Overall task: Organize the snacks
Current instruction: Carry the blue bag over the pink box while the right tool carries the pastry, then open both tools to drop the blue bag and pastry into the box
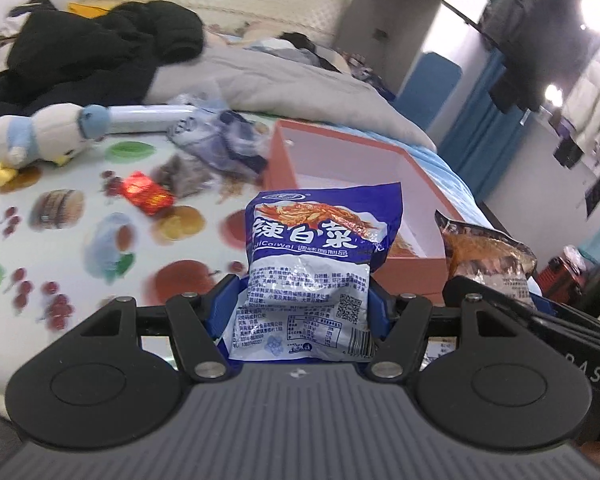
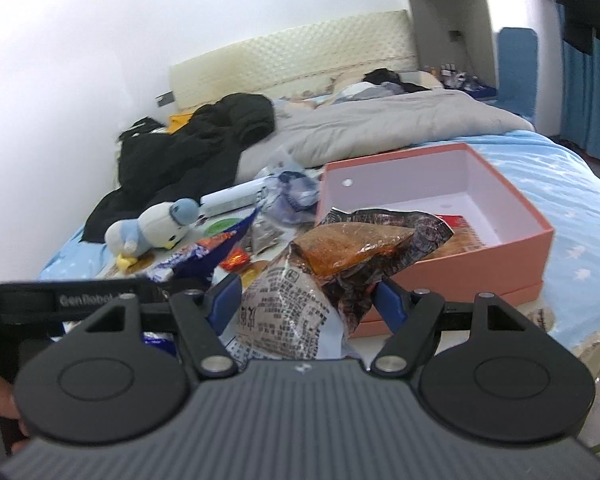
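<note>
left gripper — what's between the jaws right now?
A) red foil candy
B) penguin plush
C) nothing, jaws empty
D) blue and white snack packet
D: the left gripper is clamped on the blue and white snack packet, while the red foil candy and the penguin plush lie on the bed.

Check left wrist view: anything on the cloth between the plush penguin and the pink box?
Yes. Between the plush penguin and the pink box lie a red foil packet, a greyish packet and a crumpled blue-and-white wrapper.
</note>
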Available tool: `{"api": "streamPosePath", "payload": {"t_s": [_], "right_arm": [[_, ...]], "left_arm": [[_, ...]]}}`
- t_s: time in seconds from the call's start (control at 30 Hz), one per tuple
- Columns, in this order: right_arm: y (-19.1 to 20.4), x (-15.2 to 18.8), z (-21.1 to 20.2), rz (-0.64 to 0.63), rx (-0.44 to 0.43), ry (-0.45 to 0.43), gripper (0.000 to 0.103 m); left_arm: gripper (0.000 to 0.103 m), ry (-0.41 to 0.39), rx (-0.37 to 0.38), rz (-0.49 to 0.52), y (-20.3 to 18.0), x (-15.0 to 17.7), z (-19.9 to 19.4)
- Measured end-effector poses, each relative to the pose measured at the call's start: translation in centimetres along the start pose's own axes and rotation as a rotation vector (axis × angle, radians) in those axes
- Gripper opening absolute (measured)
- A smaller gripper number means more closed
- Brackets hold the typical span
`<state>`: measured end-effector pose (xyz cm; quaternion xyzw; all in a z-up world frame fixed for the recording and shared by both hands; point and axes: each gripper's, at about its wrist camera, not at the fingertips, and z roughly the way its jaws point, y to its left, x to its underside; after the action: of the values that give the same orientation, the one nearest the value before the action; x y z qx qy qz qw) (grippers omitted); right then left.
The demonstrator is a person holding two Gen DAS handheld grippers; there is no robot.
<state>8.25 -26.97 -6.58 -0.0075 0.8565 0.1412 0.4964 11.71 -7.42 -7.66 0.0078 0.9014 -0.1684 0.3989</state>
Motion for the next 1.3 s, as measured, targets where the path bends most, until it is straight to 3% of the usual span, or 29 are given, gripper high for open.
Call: {"api": "streamPosePath", "payload": {"t_s": [0.43, 0.8, 1.07, 1.3], "right_arm": [[-6.7, -3.5, 4.2, 0.06, 0.064, -0.013, 0.073], [-13.4, -5.9, 11.1, 0.102, 0.119, 0.014, 0.074], [-17.2, -5.8, 17.3, 0.16, 0.125, 0.099, 0.074], [-18.2, -5.6, 19.8, 0.161, 0.134, 0.135, 0.074]], "left_arm": [[0.07, 0.038, 0.043, 0.096, -5.0, -6.1, 8.7], [0.07, 0.086, 0.037, 0.156, -6.7, -11.8, 19.4], [0.07, 0.153, 0.012, 0.186, -7.0, -13.0, 26.9], [0.07, 0.194, 0.008, 0.192, -6.1, -12.5, 29.2]]}}
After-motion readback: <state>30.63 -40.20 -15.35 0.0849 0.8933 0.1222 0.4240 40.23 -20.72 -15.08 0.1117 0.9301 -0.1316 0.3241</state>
